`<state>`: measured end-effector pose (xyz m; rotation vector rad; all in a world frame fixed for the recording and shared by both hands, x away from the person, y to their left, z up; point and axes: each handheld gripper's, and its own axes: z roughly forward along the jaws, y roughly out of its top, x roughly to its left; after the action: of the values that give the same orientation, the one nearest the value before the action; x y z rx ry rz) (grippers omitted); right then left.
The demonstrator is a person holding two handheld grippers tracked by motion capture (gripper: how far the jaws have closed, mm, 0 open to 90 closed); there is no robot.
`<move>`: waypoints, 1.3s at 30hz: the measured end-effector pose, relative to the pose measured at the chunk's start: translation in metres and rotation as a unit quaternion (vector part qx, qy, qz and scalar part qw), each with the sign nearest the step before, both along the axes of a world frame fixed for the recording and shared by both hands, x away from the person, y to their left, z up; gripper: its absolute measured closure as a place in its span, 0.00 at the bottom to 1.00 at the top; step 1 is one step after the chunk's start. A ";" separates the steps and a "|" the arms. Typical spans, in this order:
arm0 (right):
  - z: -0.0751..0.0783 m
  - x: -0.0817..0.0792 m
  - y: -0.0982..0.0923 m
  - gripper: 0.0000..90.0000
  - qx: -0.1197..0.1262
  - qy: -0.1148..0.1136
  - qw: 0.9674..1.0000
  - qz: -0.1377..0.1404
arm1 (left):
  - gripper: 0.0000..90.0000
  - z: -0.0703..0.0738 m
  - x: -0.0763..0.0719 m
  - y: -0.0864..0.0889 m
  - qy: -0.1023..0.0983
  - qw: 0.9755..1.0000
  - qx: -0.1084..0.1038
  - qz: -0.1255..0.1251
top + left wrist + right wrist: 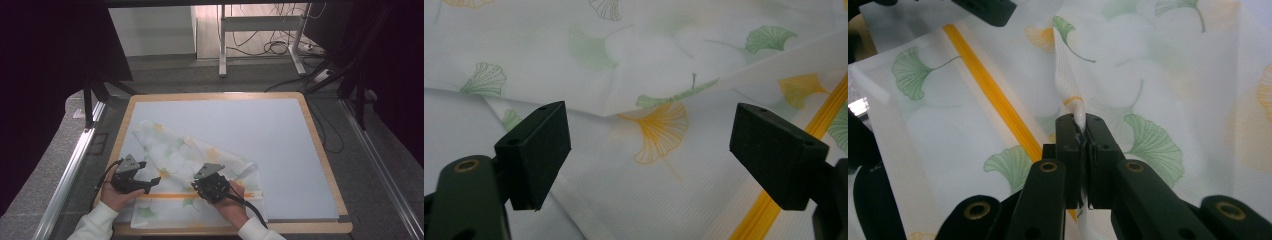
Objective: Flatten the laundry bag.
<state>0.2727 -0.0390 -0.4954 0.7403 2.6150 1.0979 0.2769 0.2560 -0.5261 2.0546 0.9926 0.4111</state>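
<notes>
We see our right hand-held gripper (pixel 1081 131) clamped on a pinched fold of the cloth (pixel 175 150). Our left hand-held gripper (pixel 649 150) hovers over the cloth on the worktop (pixel 320 140), jaws apart.

Pale mat (pixel 260 145) on wooden table (pixel 320 150); cables (pixel 272 47) beyond.

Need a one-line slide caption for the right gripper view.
Right gripper, jaws shut, pinches a raised fold of the ginkgo-print cloth beside its orange stripe.
</notes>
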 end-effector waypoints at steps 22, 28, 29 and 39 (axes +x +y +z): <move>0.012 0.016 -0.025 0.95 0.023 -0.009 0.999 -0.037 | 0.18 -0.001 0.000 -0.001 0.004 1.000 0.006 -0.004; 0.015 0.021 -0.033 0.95 0.031 -0.009 0.998 -0.051 | 0.18 -0.001 0.000 -0.001 0.005 1.000 0.007 -0.005; 0.015 0.021 -0.034 0.95 0.031 -0.008 0.998 -0.053 | 0.18 -0.001 0.001 -0.001 0.005 1.000 0.009 -0.005; 0.019 0.029 -0.046 0.95 0.041 -0.012 0.996 -0.072 | 0.18 -0.002 0.001 -0.002 0.006 1.000 0.012 -0.008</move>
<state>0.3013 -0.0846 -0.4765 0.9108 2.4647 1.1707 0.2776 0.2543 -0.5279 2.0870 0.9820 0.4050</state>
